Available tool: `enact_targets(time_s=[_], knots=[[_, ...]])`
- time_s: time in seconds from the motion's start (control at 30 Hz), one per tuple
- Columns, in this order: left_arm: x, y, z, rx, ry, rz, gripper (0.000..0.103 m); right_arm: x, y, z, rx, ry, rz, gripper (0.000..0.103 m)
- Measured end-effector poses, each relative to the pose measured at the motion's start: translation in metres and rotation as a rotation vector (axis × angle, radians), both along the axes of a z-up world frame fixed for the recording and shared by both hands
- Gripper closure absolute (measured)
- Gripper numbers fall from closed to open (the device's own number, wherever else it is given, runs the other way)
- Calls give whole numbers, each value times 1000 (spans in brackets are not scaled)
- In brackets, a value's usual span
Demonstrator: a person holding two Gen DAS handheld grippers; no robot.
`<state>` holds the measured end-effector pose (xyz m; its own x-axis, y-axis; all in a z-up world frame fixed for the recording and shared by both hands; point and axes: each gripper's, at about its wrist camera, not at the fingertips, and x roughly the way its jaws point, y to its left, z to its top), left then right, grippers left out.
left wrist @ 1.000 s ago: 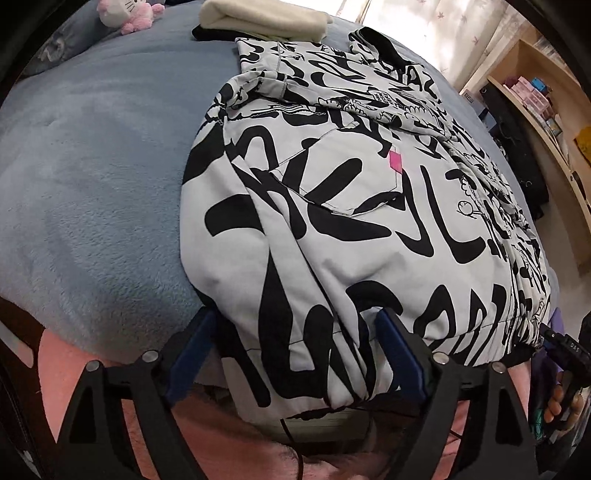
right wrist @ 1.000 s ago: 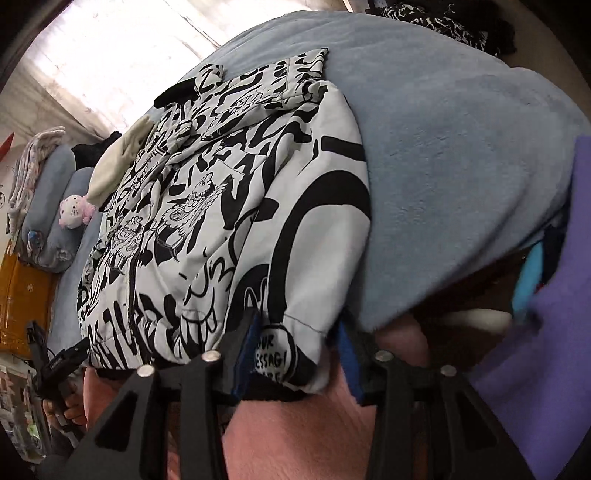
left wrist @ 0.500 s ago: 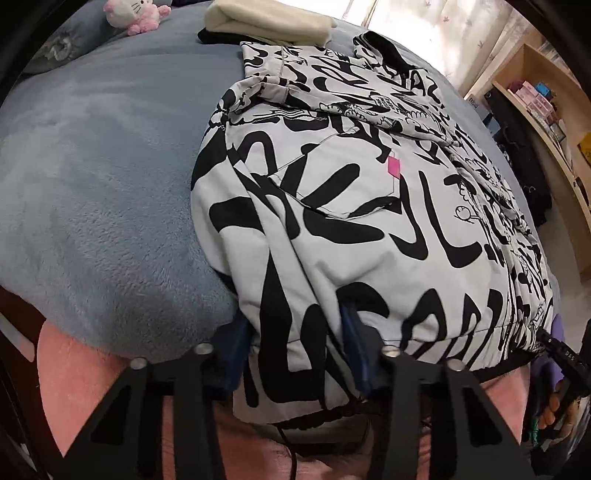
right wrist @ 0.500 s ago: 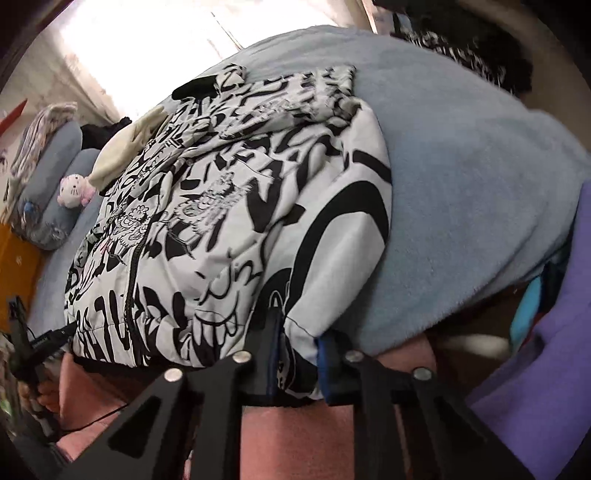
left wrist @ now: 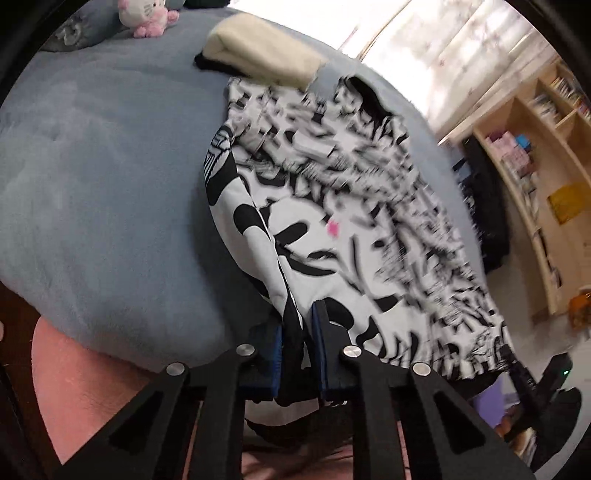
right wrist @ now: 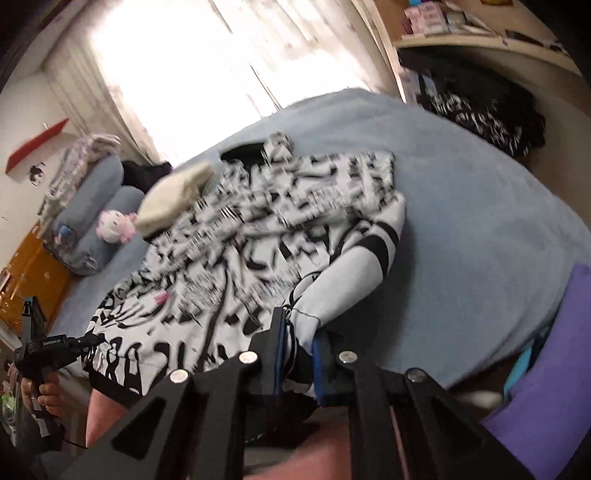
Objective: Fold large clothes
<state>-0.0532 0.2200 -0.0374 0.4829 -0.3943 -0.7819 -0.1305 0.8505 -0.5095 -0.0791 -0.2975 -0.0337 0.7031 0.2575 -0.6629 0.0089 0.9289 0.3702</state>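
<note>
A large white jacket with bold black graffiti print (left wrist: 351, 229) lies on a blue-grey bed (left wrist: 92, 184); it also shows in the right wrist view (right wrist: 236, 251). My left gripper (left wrist: 297, 332) is shut on the jacket's bottom hem at its left corner and lifts it off the bed. My right gripper (right wrist: 297, 347) is shut on the hem at the right corner, also raised. A small pink tag (left wrist: 334, 228) marks the chest pocket. The print is motion-blurred.
A folded cream garment (left wrist: 266, 55) and a pink plush toy (left wrist: 146, 16) lie at the bed's far end. Wooden shelves (left wrist: 535, 177) stand to the right. Pillows (right wrist: 88, 221) and a purple cloth (right wrist: 546, 387) show in the right wrist view.
Both grippers have closed on the hem corners, which they straddled open a second ago, and have lifted the hem up and forward over the jacket.
</note>
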Motion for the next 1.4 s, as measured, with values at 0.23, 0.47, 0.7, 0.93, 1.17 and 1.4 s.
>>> enact_targets(time_s=[0.23,0.47,0.7,0.93,1.17,1.4], knots=[[36,3,49,-93,-91,4,95,22,-12,36,66,-88,-44,92],[97,12,74,-131,-140,37,96,84,-17,65,91,-134,-82,92],[188,26,70,-131,-137,122,96,189,-16,72,101,-136,-103,92],[285,28,37,-101,-104,177,85,298,-21,41,102,-39,-156,87],[333,38,7,-44,-73,208,42,340,-26,-5,120,61,-138,64],[351,11,-26,140,-12,37,42,347,-39,-31,72,99,-122,60]])
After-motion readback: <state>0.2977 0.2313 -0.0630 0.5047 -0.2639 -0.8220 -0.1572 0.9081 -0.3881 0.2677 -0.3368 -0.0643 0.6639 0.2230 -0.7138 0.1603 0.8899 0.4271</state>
